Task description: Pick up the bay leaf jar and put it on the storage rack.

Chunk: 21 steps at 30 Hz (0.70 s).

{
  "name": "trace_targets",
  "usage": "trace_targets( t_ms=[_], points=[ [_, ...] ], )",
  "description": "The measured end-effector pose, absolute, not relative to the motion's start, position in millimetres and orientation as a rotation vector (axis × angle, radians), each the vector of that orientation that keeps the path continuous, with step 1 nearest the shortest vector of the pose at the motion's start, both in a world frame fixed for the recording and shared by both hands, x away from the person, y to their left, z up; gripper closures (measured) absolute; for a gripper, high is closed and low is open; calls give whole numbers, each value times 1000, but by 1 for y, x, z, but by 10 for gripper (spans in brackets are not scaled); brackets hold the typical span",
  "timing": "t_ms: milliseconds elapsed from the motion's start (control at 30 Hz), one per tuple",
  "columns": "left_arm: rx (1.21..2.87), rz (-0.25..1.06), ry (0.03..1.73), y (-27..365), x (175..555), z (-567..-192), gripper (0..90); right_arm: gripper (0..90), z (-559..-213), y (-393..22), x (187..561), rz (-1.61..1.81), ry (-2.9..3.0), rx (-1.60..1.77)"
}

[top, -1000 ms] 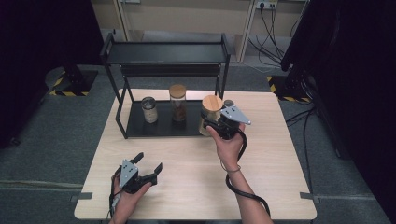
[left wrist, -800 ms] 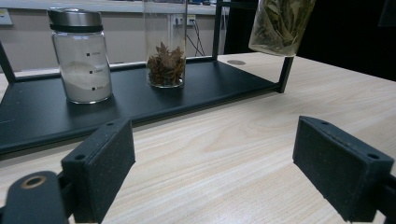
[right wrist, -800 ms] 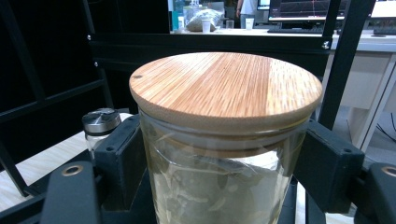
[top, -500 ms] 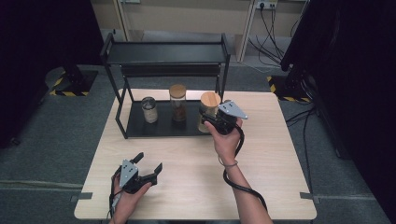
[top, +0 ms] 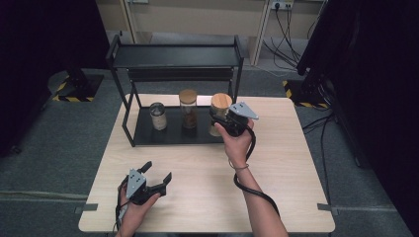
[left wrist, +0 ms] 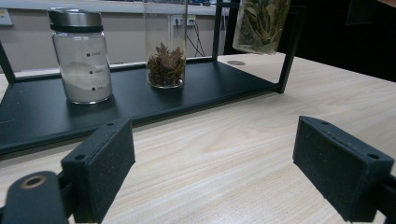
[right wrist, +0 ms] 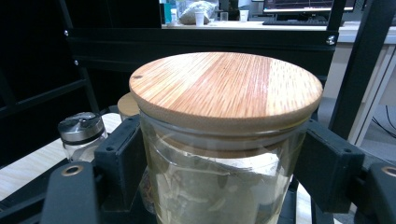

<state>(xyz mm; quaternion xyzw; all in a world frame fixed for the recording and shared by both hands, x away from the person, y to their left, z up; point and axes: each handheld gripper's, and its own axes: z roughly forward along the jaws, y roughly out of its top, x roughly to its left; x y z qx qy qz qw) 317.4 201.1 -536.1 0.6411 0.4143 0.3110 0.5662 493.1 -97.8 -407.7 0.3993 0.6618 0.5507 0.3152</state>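
Since my right hand-held gripper (right wrist: 224, 186) pinches the jar (right wrist: 219, 186) below its lid (right wrist: 224, 88), I judge the glass slippery and fragile, the leaves light.

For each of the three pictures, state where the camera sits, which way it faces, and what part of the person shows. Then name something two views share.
High view: above the person's side, facing forward and down on the table; both forearms, left gripper, right gripper.
Left gripper view: low over the table, facing the black rack; its open fingers.
Right gripper view: level, facing the rack; fingers clamping the wooden-lidded jar.
Shared: the steel-capped jar shows in all three.
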Motion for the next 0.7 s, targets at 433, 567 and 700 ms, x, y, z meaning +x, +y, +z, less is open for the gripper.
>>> trace_targets(
  t_ms=[433, 567, 700],
  points=[
    [1508, 731, 972, 201, 317, -536, 124, 253, -410, -91, 512, 1423, 1746, 1080],
    [1510, 733, 969, 201, 317, -536, 125, 253, -410, -89, 517, 1417, 1747, 1085],
    [1510, 732, 968, 201, 317, -536, 124, 253, -410, -86, 521, 1411, 1748, 1090]
  ],
)
